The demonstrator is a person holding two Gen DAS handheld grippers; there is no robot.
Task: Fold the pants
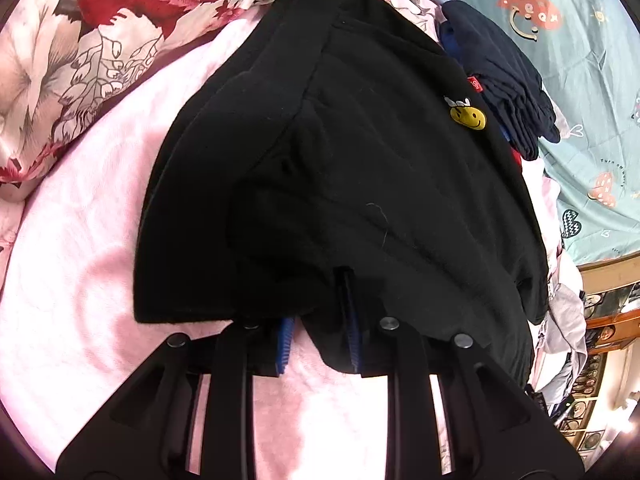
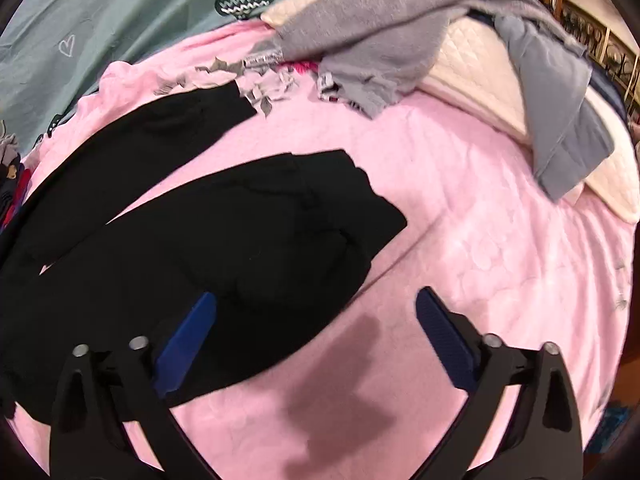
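Left gripper: jaws pinching the near edge of the black pants. Right gripper: jaws spread, nothing between them, poised at the near leg end.

Risks, judged: thin bite on thick fleece may slip when lifted; the right jaws could catch the pink blanket along with the leg.

Pants lie flat on the bed, legs splayed. Beyond: grey garments, floral quilt, teal sheet, wooden furniture at the far edge.
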